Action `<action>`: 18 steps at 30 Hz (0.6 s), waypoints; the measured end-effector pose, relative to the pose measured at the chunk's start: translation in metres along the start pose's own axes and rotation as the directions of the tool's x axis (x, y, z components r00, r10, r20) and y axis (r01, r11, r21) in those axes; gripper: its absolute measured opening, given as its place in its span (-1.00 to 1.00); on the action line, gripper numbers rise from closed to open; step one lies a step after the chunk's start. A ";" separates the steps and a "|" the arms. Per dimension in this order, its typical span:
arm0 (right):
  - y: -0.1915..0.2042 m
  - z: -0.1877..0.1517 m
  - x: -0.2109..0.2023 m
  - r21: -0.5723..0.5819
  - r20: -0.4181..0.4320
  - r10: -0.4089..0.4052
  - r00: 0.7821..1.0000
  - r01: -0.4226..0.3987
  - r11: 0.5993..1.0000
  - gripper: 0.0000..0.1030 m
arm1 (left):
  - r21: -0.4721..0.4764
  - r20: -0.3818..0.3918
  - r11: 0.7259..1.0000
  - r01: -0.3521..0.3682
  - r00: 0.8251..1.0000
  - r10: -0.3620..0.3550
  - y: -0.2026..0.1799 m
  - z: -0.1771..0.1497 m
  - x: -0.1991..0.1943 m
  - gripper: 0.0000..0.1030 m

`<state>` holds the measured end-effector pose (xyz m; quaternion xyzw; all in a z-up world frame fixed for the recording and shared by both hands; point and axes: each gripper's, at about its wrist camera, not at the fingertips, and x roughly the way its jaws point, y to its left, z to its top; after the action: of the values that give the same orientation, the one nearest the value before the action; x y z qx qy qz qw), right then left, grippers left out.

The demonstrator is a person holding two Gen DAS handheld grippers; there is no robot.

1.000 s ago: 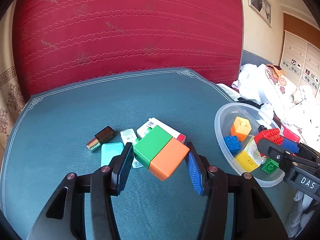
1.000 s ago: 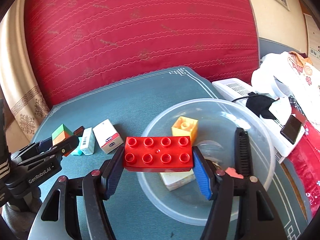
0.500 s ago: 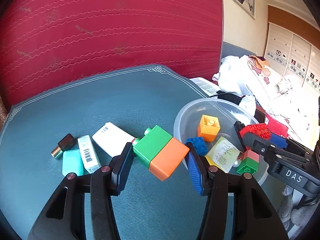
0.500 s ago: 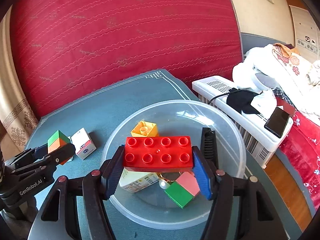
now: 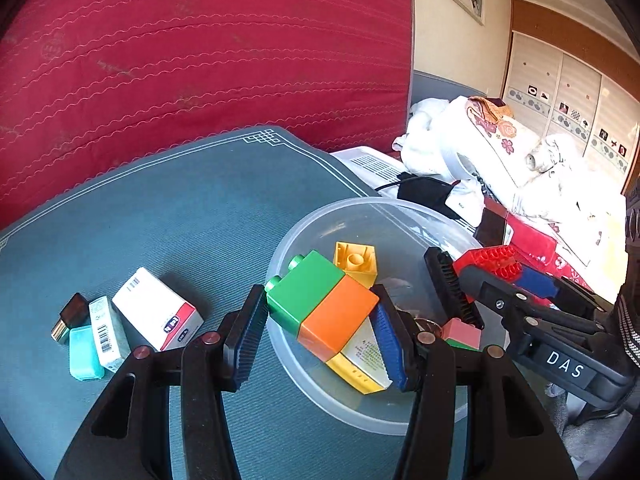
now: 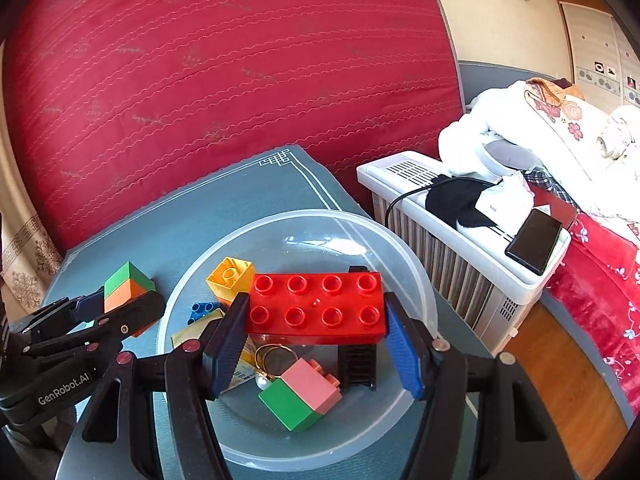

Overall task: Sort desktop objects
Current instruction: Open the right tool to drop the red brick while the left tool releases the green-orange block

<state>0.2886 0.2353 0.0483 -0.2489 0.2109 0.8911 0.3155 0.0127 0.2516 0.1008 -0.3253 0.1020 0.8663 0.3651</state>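
Note:
My left gripper is shut on a green-and-orange brick and holds it over the left rim of the clear plastic bowl. My right gripper is shut on a red eight-stud brick and holds it above the middle of the bowl. In the bowl lie a yellow brick, a blue brick, a pink-and-green brick, a black comb, a yellow-white box and a ring with a pearl.
On the teal tablecloth left of the bowl lie a white-red box, a thin barcode box, a teal case and a small brown bottle. A white heater with a phone stands to the right.
Both grippers have moved right and forward with their bricks. The left one now reaches the bowl's rim, the right one is over the bowl's middle. Both grips are unchanged.

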 end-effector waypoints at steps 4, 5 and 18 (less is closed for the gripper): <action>-0.004 0.003 0.003 -0.003 0.000 -0.009 1.000 0.009 1.000 0.34 | 0.007 -0.002 1.000 0.029 1.000 -0.029 -0.010 0.007 0.007 0.07; -0.005 0.004 0.004 -0.004 0.000 -0.011 1.000 0.011 1.000 0.34 | 0.008 -0.005 0.999 0.040 0.999 -0.040 -0.012 0.009 0.009 0.07; -0.011 0.005 0.012 -0.003 -0.010 -0.029 1.000 0.029 1.000 0.34 | -0.074 -0.020 0.993 0.091 0.996 -0.092 -0.014 0.018 0.024 0.36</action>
<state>0.2866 0.2516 0.0425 -0.2567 0.2075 0.8856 0.3268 0.0014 0.2823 0.1003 -0.3528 0.0596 0.8480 0.3910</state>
